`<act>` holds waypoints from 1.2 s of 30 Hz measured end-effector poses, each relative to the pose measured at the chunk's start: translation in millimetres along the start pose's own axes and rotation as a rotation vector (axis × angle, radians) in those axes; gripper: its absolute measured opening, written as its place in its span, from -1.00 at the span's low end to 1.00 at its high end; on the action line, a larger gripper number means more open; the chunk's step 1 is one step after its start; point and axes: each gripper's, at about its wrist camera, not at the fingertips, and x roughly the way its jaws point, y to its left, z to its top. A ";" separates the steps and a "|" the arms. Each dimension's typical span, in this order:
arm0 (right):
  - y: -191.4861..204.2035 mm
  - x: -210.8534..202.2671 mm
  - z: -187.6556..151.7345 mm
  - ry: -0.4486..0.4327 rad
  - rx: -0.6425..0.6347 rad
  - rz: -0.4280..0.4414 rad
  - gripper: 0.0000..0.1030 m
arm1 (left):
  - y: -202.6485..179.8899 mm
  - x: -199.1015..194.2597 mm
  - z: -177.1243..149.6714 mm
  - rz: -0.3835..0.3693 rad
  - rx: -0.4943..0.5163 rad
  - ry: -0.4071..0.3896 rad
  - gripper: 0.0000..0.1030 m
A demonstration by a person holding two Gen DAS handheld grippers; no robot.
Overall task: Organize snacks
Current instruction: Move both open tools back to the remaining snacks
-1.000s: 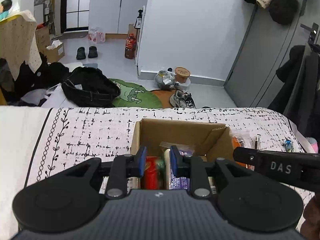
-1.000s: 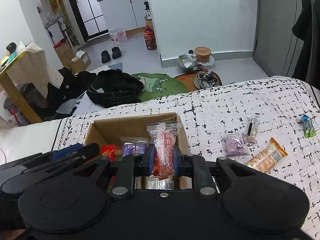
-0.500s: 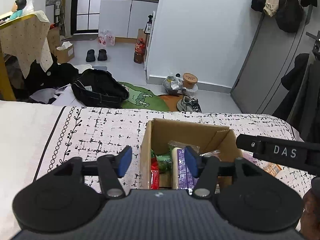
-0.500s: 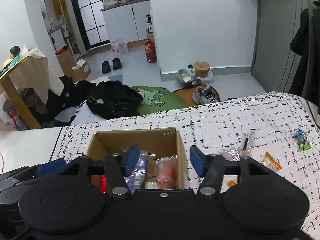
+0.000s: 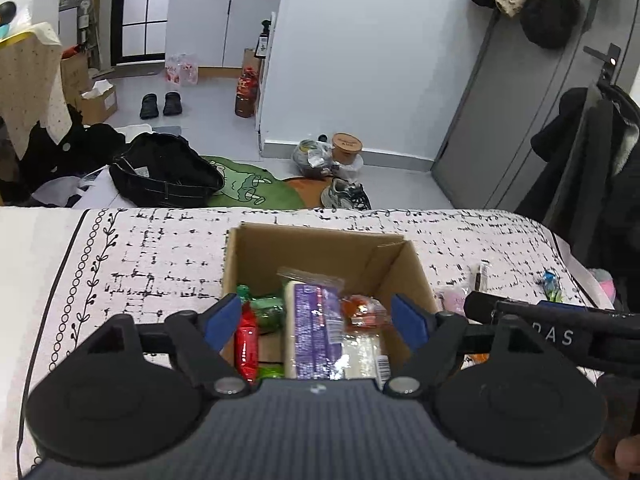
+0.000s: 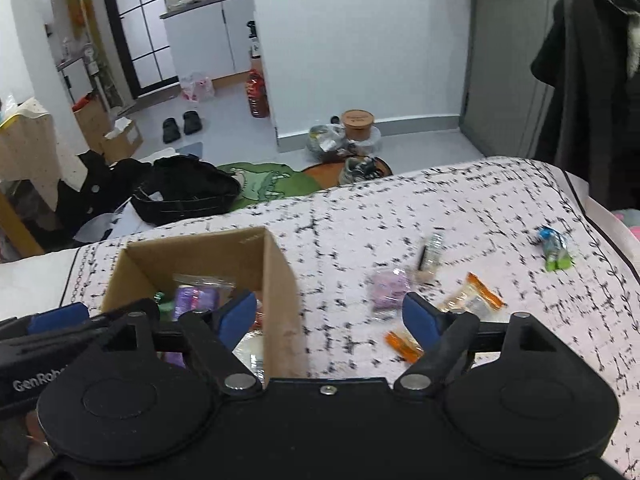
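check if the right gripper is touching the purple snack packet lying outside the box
Apart. In the right wrist view the right gripper is open and empty, and patterned cloth shows between its fingers and the purple snack packet lying beyond them.

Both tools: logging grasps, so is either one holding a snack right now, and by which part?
Nothing is held. The left tool and the right tool are both open and empty.

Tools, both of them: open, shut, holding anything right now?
Left tool: open, empty, above the cardboard box.
Right tool: open, empty, beside the box's right wall.
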 end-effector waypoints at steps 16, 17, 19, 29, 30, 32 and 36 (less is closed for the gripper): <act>-60.1 -11.7 -6.1 0.008 0.068 -0.043 0.74 | -55.0 11.3 2.0 -0.055 0.050 0.038 0.62; -65.0 -12.1 -6.3 0.006 0.075 -0.049 0.75 | -59.7 12.5 2.6 -0.062 0.056 0.040 0.64; -75.6 -12.5 -6.7 0.006 0.093 -0.060 0.76 | -68.8 15.0 3.6 -0.079 0.063 0.048 0.71; -122.2 -12.8 -9.2 0.012 0.166 -0.108 0.76 | -104.8 29.9 2.9 -0.135 0.100 0.095 0.75; -125.8 -12.6 -9.5 0.012 0.171 -0.111 0.76 | -108.4 31.3 2.7 -0.140 0.103 0.097 0.75; -133.4 -11.8 -10.0 0.014 0.180 -0.115 0.76 | -114.6 33.9 2.1 -0.146 0.109 0.099 0.75; -148.7 -9.3 -11.0 0.020 0.199 -0.112 0.77 | -130.3 40.2 0.0 -0.145 0.142 0.106 0.75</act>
